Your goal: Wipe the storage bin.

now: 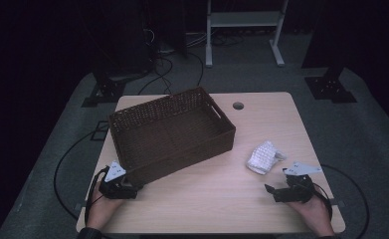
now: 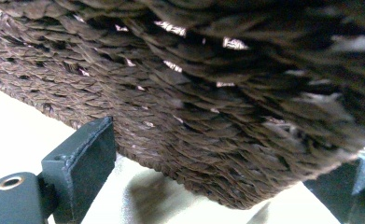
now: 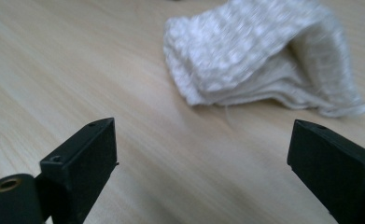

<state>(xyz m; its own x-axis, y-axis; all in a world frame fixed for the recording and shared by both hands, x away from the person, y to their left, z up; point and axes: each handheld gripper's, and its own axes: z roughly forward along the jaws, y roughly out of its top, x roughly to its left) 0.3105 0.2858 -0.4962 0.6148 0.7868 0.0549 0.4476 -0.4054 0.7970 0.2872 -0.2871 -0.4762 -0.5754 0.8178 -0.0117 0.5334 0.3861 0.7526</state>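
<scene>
While the pale wooden bench [image 1: 217, 189] carries everything, the large dark-brown woven rectangular basket [image 1: 169, 132] sits at its left, its near corner between the left tool's [image 1: 127, 186] spread jaws, not clamped; a nudge could skid it. Right of it lies a small folded white knitted cloth [image 1: 264, 158]. Just short of it, the right tool [image 3: 203, 154] stands wide apart; a shallow grab might only pinch one layer and unfold it.
</scene>
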